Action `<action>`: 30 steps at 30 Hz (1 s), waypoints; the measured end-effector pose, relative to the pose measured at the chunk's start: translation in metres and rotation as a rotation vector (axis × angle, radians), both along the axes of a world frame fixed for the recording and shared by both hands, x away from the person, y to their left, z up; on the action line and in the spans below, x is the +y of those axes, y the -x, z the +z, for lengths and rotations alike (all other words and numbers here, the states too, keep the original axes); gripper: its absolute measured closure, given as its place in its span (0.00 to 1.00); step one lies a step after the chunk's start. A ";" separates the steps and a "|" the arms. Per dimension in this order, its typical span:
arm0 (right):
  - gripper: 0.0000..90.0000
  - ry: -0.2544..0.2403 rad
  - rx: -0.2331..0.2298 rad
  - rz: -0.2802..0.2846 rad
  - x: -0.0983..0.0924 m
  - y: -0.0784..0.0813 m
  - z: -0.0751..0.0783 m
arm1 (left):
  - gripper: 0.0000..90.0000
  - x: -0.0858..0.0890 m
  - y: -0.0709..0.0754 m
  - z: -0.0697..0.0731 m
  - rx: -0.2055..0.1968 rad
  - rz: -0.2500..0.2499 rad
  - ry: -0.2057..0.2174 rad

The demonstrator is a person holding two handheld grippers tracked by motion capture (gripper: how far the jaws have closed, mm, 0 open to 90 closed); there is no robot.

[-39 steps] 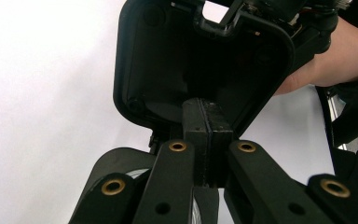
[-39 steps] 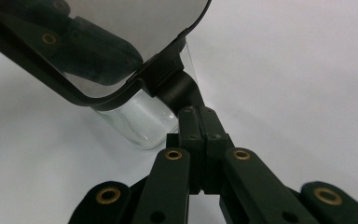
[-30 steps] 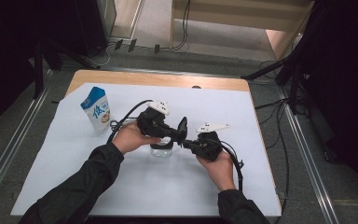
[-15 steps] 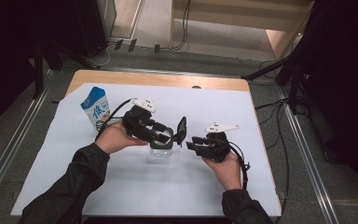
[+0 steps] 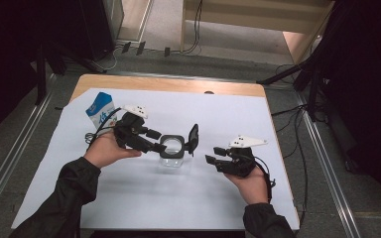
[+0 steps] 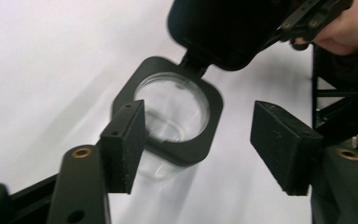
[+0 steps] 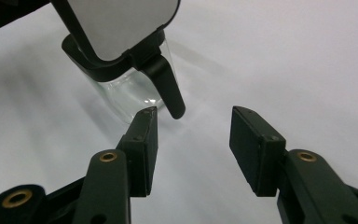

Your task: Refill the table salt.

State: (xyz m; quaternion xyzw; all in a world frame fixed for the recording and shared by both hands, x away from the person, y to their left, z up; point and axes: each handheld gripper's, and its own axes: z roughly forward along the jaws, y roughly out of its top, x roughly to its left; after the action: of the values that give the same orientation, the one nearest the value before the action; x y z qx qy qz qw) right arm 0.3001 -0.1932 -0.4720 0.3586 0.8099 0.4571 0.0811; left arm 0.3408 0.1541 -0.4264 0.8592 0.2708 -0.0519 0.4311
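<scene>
Now | glass jar [image 5: 171,157]: upright, lid [image 5: 193,138] flipped open, nothing visible inside

A wooden surface [image 5: 129,83] carries a white sheet [image 5: 238,119] over nearly all of it. On the sheet stand a clear jar [image 5: 172,157] – lid flipped open – near centre, and a blue-and-white carton [image 5: 99,108] at ten o'clock.
</scene>
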 end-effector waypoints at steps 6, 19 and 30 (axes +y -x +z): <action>0.57 0.007 0.004 -0.008 -0.006 -0.001 0.002 | 0.47 0.022 0.005 0.001 -0.035 0.059 -0.007; 0.57 0.043 -0.001 -0.002 -0.007 -0.020 0.001 | 0.46 0.072 0.013 -0.009 -0.044 0.197 -0.039; 0.57 0.029 0.011 0.020 0.005 -0.036 0.001 | 0.47 0.100 0.027 -0.010 -0.049 0.304 -0.057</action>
State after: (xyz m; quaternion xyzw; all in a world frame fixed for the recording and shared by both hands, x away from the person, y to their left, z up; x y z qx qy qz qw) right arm 0.3364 -0.1881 -0.4708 0.3521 0.8203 0.4441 0.0772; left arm 0.3133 0.2538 -0.4367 0.8212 0.3883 0.0428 0.4159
